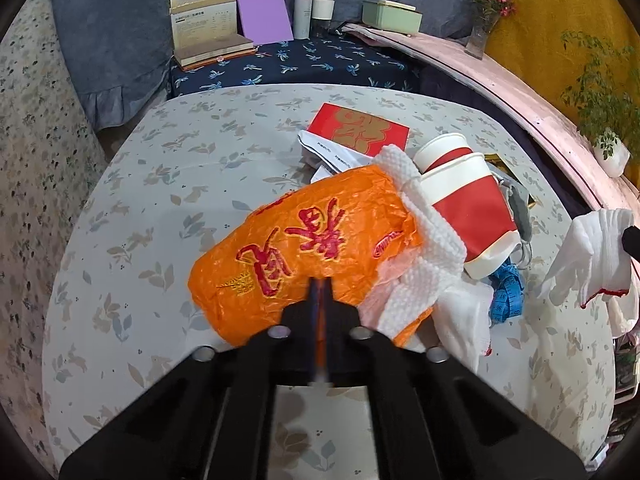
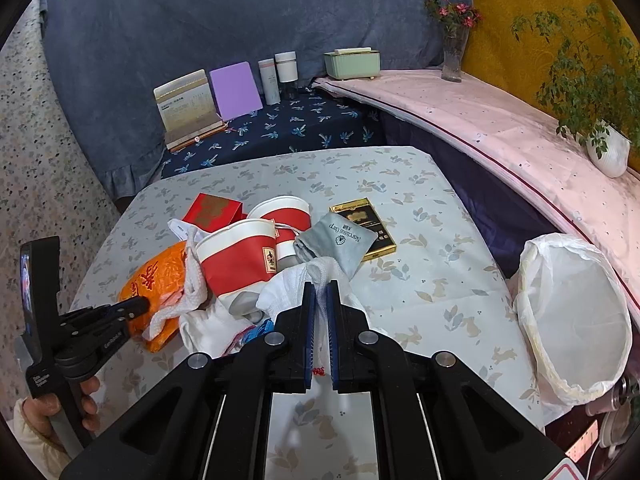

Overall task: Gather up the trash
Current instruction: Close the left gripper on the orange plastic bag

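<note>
Trash lies heaped near the middle of the bench (image 2: 420,280), which is covered in a pale cloth printed with leaves and rabbits. The orange plastic bag (image 1: 308,252) is thin, crinkled film with red characters, lying on the left side of the heap. Against it rests a wad of white paper towel (image 1: 424,264) with a dimpled, embossed weave. Two paper cups (image 2: 248,256), white with red bands, lie on their sides, one beside the other. A flat red packet (image 1: 360,128) with gold print lies behind them; a soft grey drawstring pouch (image 2: 340,244) partly overlaps a black-and-gold box (image 2: 370,216). A blue measuring tape (image 1: 506,292) shows at the near edge of the heap.

The left tongs (image 1: 320,284) are closed tight on the near edge of the orange plastic bag, pads pinching the film. The right tongs (image 2: 320,292) are nearly closed on a fold of white cloth (image 2: 296,284) with red stitching, drawn up from the near side of the heap.

A white-lined bin (image 2: 576,320) stands off the bench's right edge, well apart from the heap. A hand (image 2: 86,404) grips the left tool's handle.
</note>
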{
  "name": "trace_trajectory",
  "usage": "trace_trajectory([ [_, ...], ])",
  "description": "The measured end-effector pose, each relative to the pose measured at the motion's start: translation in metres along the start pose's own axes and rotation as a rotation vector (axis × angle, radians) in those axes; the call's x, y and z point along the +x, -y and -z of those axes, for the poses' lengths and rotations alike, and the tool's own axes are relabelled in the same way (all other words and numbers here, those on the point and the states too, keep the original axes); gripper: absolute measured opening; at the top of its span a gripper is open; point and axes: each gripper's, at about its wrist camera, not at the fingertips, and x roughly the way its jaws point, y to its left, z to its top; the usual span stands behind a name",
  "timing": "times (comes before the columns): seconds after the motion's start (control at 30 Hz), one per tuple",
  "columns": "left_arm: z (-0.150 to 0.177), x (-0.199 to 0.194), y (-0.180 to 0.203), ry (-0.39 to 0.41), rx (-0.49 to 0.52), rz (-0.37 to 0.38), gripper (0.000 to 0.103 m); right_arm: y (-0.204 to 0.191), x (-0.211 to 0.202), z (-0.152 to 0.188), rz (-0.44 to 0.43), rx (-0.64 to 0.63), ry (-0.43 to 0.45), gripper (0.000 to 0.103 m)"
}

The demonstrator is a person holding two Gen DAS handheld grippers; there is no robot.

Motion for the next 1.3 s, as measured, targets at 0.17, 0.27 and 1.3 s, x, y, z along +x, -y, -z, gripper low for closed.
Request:
trace_trajectory([
  [0.17,0.002,-0.008,0.0,0.011,0.0,0.029,0.0,0.001,-0.003,0.0,-0.005,0.004,0.007,0.006],
  [0.27,0.005,-0.009,0.006,-0.005,0.017,0.034,0.011,0.003,-0.006,0.0,-0.004,0.008,0.011,0.006],
  [1.3,-0.017,-0.037,0.0,0.11,0.001,-0.015,0.007,0.01,-0.012,0.001,-0.011,0.026,0.02,0.006],
])
